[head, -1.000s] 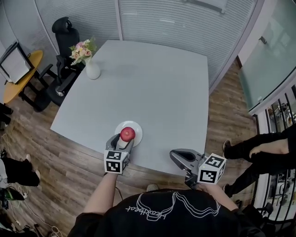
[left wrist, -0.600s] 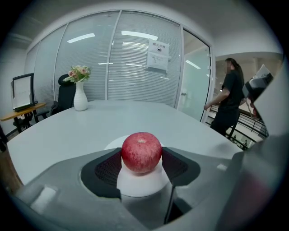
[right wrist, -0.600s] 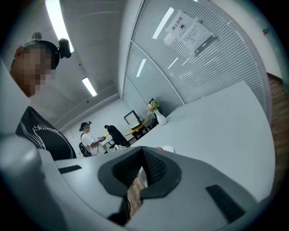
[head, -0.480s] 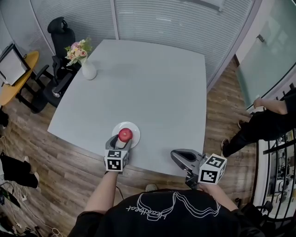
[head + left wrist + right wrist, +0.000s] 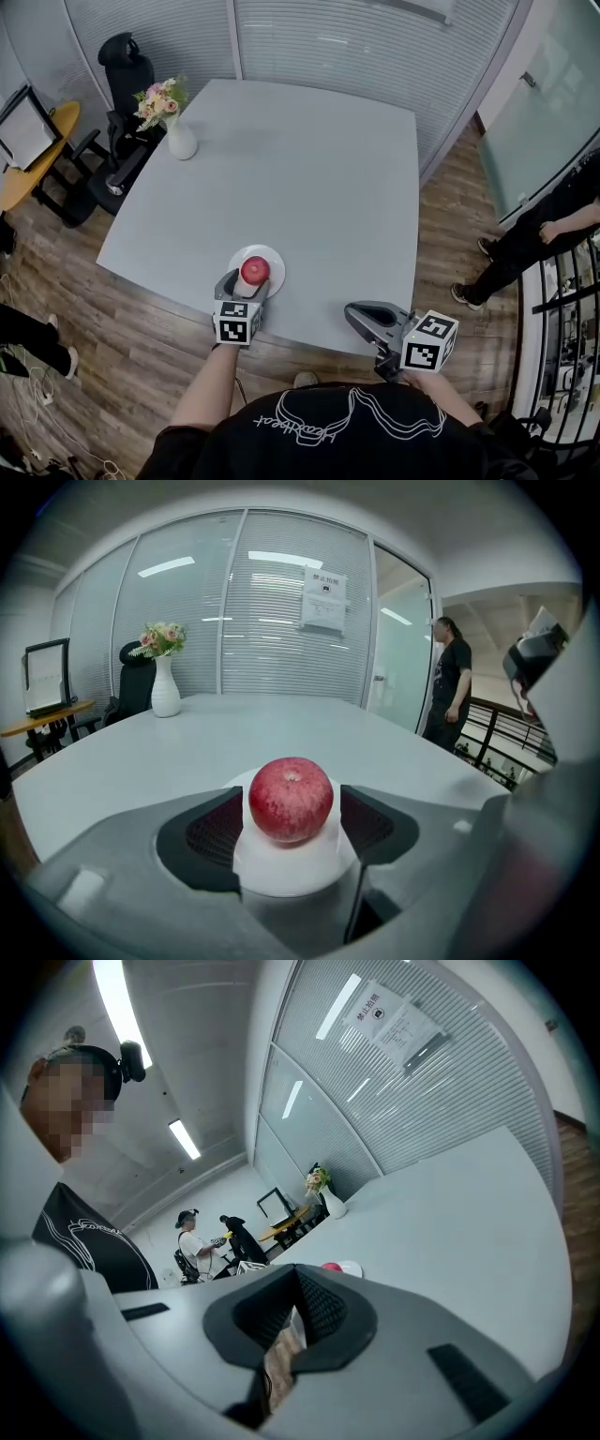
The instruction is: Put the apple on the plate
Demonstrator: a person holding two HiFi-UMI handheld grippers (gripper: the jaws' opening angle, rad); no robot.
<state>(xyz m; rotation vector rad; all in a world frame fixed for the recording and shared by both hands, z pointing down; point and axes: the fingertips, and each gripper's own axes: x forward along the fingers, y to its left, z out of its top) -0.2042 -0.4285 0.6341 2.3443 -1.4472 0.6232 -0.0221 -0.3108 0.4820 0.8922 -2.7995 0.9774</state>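
Observation:
A red apple (image 5: 254, 270) (image 5: 290, 799) sits on the small white plate (image 5: 273, 256) (image 5: 281, 872) near the front edge of the grey table (image 5: 309, 159). My left gripper (image 5: 250, 280) (image 5: 291, 810) reaches over that edge with a jaw on each side of the apple. Its jaws have just been opening, and a thin gap shows between each pad and the fruit. My right gripper (image 5: 351, 317) (image 5: 294, 1275) hovers at the table's front right edge with its tips together and nothing in them.
A white vase of flowers (image 5: 178, 139) stands at the table's far left corner. A black office chair (image 5: 127, 70) and a yellow round table (image 5: 28, 159) lie beyond it. A person (image 5: 539, 239) stands on the wooden floor to the right.
The apple stays on the plate between the left jaws, which now stand slightly wider. The right gripper has not moved. The person at the right has shifted position.

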